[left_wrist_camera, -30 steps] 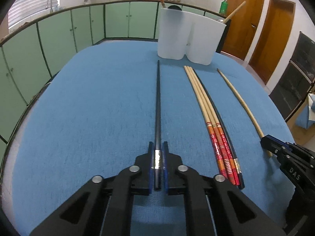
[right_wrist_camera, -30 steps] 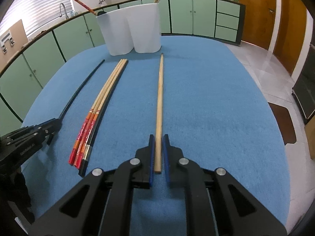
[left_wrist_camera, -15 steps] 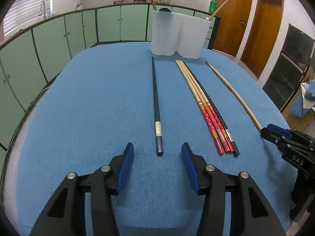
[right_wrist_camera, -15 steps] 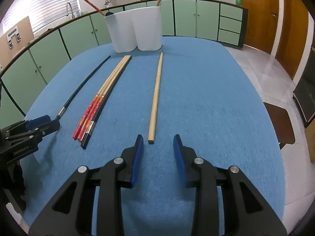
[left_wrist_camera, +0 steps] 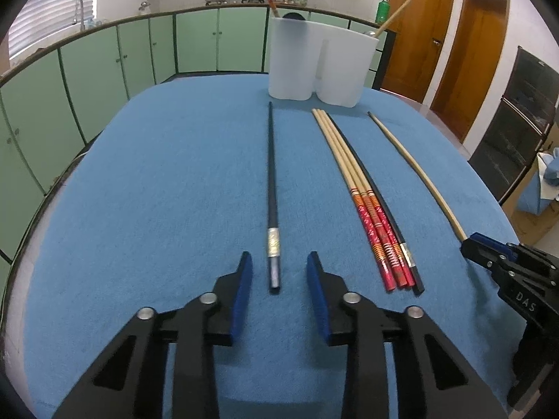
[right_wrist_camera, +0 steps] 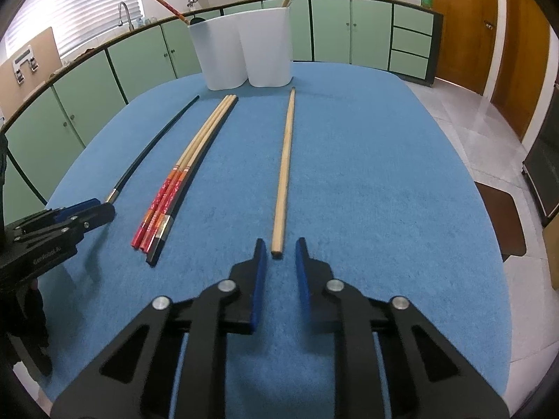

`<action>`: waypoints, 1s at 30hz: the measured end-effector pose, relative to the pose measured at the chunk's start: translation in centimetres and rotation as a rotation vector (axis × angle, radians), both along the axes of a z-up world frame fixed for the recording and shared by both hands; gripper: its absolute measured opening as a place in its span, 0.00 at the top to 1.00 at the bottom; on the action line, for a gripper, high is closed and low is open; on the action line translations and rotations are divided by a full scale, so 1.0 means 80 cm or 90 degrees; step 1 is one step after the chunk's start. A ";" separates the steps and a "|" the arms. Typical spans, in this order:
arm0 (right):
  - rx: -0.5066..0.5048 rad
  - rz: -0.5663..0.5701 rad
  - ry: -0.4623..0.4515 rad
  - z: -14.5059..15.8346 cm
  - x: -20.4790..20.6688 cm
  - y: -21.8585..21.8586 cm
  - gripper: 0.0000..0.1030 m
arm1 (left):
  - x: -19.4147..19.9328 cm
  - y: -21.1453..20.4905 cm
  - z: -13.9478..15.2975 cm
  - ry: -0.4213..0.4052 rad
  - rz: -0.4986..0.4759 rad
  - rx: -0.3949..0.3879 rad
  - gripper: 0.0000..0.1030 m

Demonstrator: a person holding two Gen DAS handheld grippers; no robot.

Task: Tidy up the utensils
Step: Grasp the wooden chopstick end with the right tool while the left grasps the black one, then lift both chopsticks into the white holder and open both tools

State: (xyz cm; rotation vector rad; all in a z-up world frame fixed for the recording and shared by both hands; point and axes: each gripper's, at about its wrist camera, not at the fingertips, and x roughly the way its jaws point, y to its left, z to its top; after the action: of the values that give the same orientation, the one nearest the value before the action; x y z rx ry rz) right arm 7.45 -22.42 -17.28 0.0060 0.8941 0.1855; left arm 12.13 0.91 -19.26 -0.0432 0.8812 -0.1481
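Observation:
A black chopstick (left_wrist_camera: 271,174) with a silver band lies on the blue tablecloth (left_wrist_camera: 157,192). Its near end sits between the closing jaws of my left gripper (left_wrist_camera: 279,262), and a gap shows on both sides. A plain wooden chopstick (right_wrist_camera: 284,160) lies with its near end just entering my right gripper (right_wrist_camera: 279,249), whose jaws are also closing without touching it. Between the two lies a bundle of red-ended chopsticks (left_wrist_camera: 363,192) with one black one alongside. At the far edge stands a white two-cup holder (left_wrist_camera: 318,66) with a red and a wooden chopstick in it.
The round table edge drops off on the left (left_wrist_camera: 52,192) and on the right (right_wrist_camera: 489,209). Green cabinets (left_wrist_camera: 104,63) ring the room, and brown doors (left_wrist_camera: 419,35) stand at the far right. Each gripper shows at the side of the other's view.
A second ago both grippers were shut on their chopsticks. They let go, opened wide and pulled back a little. Their jaws now stand narrower around the chopstick ends.

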 end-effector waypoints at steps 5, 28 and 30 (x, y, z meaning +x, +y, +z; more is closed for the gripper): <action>-0.015 0.009 0.001 -0.002 0.004 0.007 0.93 | 0.003 -0.012 -0.001 0.001 -0.008 0.016 0.89; 0.020 0.025 -0.174 0.151 -0.002 -0.015 0.94 | -0.029 0.006 0.162 -0.164 -0.024 -0.017 0.94; 0.027 0.030 -0.194 0.173 0.003 -0.018 0.94 | -0.024 0.007 0.180 -0.187 -0.028 -0.022 0.94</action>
State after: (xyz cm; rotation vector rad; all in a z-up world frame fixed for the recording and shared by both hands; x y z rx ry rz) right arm 7.67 -23.86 -3.46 -0.0032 0.5861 0.2423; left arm 10.19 1.48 -4.88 -0.0332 0.5872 -0.2049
